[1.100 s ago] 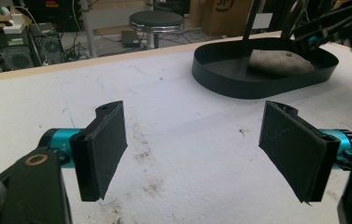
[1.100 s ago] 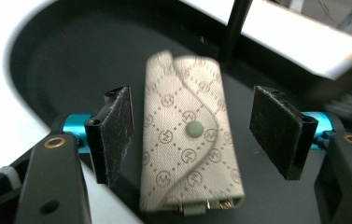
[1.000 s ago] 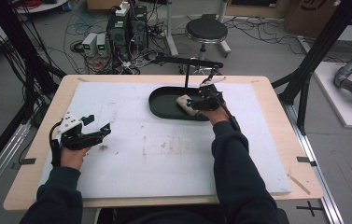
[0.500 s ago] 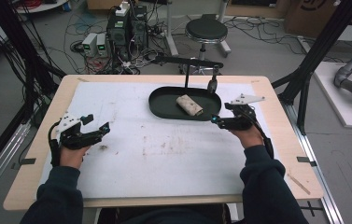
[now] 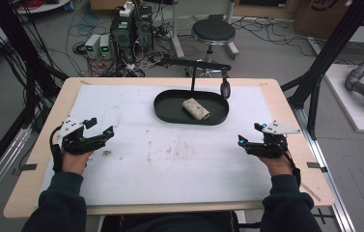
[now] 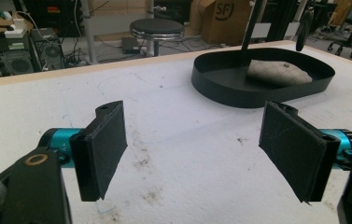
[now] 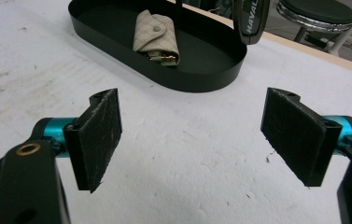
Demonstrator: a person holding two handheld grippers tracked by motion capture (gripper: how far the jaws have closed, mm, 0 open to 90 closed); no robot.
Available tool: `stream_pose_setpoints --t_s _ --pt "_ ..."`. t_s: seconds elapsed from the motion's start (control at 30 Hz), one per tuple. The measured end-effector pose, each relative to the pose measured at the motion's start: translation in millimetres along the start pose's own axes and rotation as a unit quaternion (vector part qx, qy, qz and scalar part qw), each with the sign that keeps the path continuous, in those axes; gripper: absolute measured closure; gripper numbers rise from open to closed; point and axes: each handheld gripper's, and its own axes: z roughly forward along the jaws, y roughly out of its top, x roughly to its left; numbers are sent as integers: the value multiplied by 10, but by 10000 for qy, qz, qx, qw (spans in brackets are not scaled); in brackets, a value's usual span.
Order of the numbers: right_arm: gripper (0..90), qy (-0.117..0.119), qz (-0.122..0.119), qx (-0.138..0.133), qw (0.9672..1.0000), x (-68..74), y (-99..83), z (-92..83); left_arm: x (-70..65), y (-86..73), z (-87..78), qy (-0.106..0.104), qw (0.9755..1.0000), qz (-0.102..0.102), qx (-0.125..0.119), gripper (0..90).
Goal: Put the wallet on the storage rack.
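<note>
Though the key pouch [image 5: 196, 108] lay in the black tray [image 5: 166, 112] at the far middle, the right gripper [image 5: 248, 134] sat near-right, jaws just opened wide, empty. Left gripper [image 5: 101, 126] spread too. Placing looked finished; next likely resting both hands.

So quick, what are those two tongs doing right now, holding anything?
Left tongs: open, holding nothing.
Right tongs: open, holding nothing; jaws just opened.
</note>
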Motion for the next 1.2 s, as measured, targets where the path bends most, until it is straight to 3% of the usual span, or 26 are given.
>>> stream_pose_setpoints --t_s 0.3,1.2 --pt "210 -137 -115 -19 9998 39 6 -25 -32 14 -8 -64 9999 82 -29 229" --pt "210 -150 -143 56 9998 50 -31 -6 -58 12 9 -108 9998 156 26 229"
